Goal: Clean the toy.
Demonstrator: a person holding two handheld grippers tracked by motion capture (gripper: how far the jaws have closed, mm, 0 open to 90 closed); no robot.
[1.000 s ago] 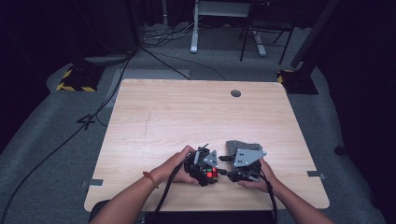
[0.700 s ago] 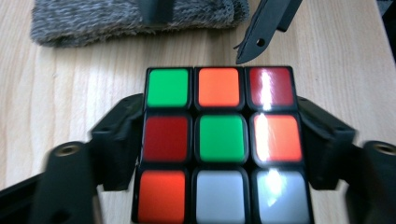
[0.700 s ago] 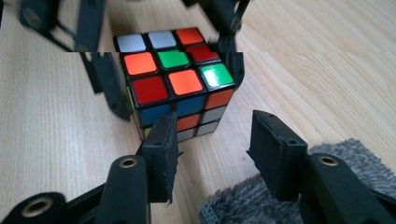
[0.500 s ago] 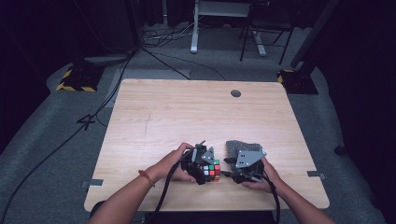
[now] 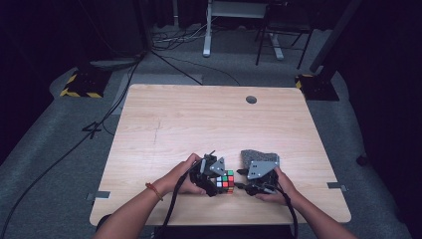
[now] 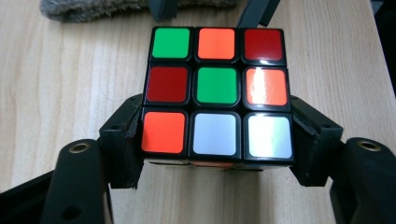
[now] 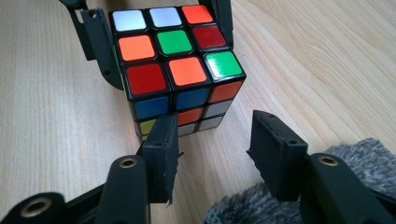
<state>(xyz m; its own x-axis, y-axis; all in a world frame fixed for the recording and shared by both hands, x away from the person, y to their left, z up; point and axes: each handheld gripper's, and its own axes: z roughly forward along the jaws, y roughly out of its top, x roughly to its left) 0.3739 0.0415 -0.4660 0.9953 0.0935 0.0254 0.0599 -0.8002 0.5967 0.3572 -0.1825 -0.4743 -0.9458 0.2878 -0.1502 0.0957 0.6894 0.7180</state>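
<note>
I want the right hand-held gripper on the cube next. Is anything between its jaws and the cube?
Nothing visible: bare wooden table lies between the right hand-held gripper and the multicoloured puzzle cube. The grey fuzzy cloth sits beside it.

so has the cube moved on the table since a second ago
Yes, slightly. In the high view the cube, clamped in the left gripper, has shifted right, closing toward the grey cloth, which has kept its place.

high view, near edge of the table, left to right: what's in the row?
person's left hand → left gripper, jaws clamped on the Rubik's cube → right gripper, jaws apart just short of the cube → person's right hand. The grey fuzzy cloth lies behind the right gripper, so it's left out of the order.
</note>
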